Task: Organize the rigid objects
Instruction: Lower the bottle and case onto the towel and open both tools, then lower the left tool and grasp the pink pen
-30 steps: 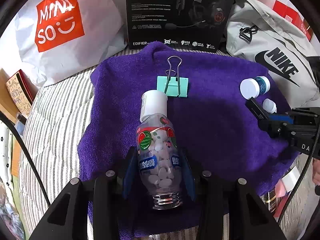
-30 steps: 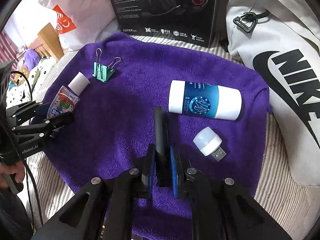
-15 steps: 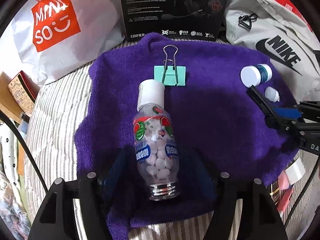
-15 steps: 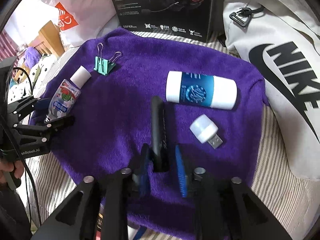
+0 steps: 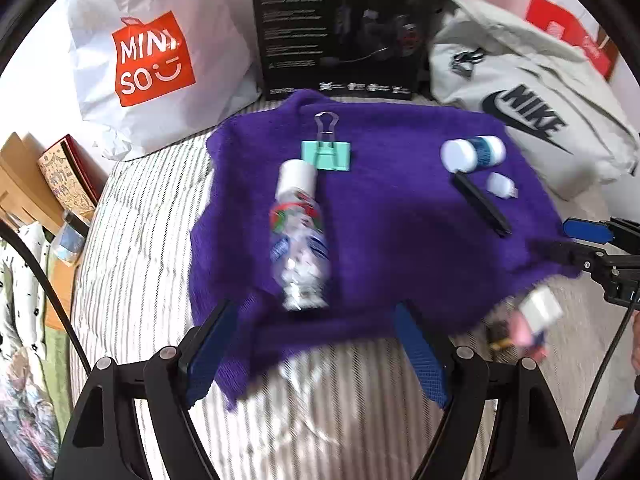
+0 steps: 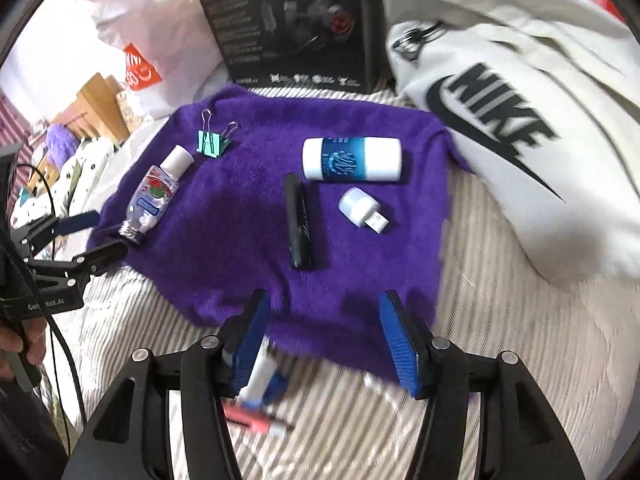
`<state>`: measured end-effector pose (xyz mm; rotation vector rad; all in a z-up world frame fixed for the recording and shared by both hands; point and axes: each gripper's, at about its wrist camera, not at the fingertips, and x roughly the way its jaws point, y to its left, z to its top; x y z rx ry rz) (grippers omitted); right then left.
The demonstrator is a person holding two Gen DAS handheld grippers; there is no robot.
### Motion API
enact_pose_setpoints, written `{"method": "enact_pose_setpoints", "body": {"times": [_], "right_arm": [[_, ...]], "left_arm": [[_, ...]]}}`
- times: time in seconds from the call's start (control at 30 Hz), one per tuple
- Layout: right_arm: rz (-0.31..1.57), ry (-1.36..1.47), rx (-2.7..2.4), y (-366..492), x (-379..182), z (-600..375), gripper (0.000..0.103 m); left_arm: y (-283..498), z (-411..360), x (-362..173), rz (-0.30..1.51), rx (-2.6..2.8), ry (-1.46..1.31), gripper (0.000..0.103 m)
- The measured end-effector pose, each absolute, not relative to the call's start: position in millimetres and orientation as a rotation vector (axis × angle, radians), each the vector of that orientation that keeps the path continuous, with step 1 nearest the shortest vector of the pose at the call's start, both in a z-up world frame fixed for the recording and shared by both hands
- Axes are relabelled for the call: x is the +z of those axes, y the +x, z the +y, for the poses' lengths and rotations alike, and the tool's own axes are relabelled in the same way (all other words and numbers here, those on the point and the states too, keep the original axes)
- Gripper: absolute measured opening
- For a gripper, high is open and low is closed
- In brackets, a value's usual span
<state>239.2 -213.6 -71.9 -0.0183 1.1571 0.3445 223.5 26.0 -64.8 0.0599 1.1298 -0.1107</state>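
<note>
A purple towel (image 5: 400, 216) (image 6: 248, 216) lies on striped bedding. On it lie a clear candy bottle (image 5: 300, 236) (image 6: 154, 196) with a white cap, a teal binder clip (image 5: 327, 154) (image 6: 212, 140), a black slim stick (image 5: 482, 204) (image 6: 299, 222), a blue and white tube (image 5: 474, 152) (image 6: 352, 159) and a small white USB plug (image 5: 502, 186) (image 6: 362, 208). My left gripper (image 5: 316, 348) is open, just behind the bottle's base. Open too is my right gripper (image 6: 324, 340), behind the black stick at the towel's near edge. Nothing sits between either pair of fingers.
A black headset box (image 5: 340, 28) (image 6: 288, 24), a white Miniso bag (image 5: 152, 56) and a grey Nike bag (image 5: 524, 96) (image 6: 520, 128) border the towel's far side. Small white and pink items (image 6: 260, 396) (image 5: 532, 320) lie on the bedding near the towel's front edge.
Both grippers opened and drew back. The left let go of the candy bottle and the right let go of the black stick; both objects now lie free on the towel.
</note>
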Motion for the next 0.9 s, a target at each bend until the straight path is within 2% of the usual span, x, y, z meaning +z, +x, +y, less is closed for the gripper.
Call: {"method": "enact_pose_setpoints", "body": {"times": [0.23,0.73,0.77,0.8,0.83,0.87,0.9], "right_arm": [[1.118,0.061,0.277,182,-56,-252,0.068],[1.173,0.213,0.189,89,-84,-311,0.069],[1.176,0.219,0.186,87,-85,-313,0.069],[1.178,0.221,0.183,85,-86,-314,0.069],[1.180,0.225,0.177,85,-87,-315,0.069],[1.182,0.227,0.175,85,-88,-316,0.069],[1.183,0.230,0.174,85,-88,-317,0.069]], "left_arm": [[184,-13,-64,1.120,-0.238,0.054,0.080],[150,-123,-90,1.092,-0.435,0.330,0.080],[149,-127,-91,1.088,-0.442,0.344,0.075],[149,-128,-92,1.086,-0.449,0.349,0.059],[148,-130,-94,1.094,-0.461,0.345,0.050],[148,-130,-96,1.111,-0.478,0.334,0.043],[147,-129,-97,1.108,-0.480,0.340,0.043]]}}
